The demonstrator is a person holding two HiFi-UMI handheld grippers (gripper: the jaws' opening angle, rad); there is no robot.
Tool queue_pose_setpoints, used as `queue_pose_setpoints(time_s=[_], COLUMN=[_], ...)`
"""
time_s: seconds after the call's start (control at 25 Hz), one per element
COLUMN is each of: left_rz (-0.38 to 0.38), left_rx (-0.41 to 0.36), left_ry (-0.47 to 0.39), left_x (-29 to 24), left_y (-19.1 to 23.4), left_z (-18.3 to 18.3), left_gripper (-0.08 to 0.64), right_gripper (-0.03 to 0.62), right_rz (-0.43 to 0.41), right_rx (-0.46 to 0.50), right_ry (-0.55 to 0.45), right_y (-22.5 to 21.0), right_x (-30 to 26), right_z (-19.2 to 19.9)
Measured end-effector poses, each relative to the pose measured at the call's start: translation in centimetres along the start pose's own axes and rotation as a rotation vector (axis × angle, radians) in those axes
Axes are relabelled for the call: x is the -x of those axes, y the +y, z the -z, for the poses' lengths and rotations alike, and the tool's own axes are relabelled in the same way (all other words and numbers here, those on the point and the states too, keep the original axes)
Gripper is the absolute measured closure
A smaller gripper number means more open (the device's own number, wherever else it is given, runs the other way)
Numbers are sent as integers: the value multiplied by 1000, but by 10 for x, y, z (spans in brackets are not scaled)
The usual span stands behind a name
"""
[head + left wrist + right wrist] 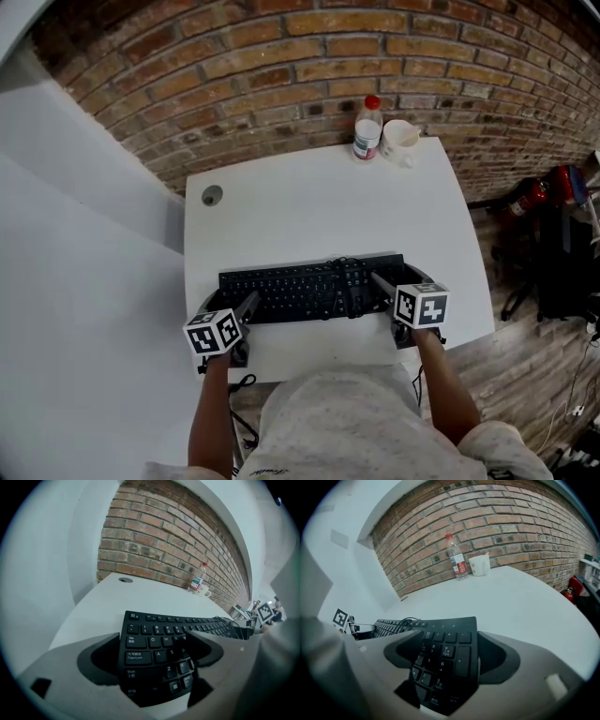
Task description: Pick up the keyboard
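A black keyboard [309, 286] lies flat near the front edge of the white table [309, 206], with its cable coiled on the keys [352, 277]. My left gripper [230, 302] is at the keyboard's left end. In the left gripper view [154, 641] one jaw stands just outside the edge by the Tab and Caps Lock keys [138, 648] and the other hangs over the letter keys. My right gripper [401, 279] is at the right end. In the right gripper view [443, 641] the jaws straddle the number pad [445, 660] the same way. Both stand wide, not clamped.
A water bottle [367, 131] and a white mug [398, 142] stand at the table's far edge against the brick wall. A round cable hole [212, 195] sits at the far left corner. A red fire extinguisher [534, 192] is on the floor at the right.
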State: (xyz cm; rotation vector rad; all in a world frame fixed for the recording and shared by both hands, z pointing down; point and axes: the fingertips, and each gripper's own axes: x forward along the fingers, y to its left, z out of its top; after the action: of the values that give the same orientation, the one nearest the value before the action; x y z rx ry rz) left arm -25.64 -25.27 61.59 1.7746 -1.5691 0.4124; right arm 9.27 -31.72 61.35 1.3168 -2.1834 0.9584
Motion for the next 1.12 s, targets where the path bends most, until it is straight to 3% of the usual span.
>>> queue_pose_setpoints(time_s=[0.28, 0.6, 1.12], left_rz=[-30, -28, 2], left_rx=[30, -13, -108], left_ry=[-17, -102, -369], left_x=[2, 8, 61], left_y=[1, -11, -43], left_z=[-1, -21, -130], left_gripper=[141, 137, 135], right_gripper=[216, 216, 215], right_rz=[8, 6, -30], right_rx=[0, 4, 89], right_ry=[-26, -80, -339], right_y=[-1, -3, 32], right_x=[0, 8, 60], right_z=[-7, -23, -129])
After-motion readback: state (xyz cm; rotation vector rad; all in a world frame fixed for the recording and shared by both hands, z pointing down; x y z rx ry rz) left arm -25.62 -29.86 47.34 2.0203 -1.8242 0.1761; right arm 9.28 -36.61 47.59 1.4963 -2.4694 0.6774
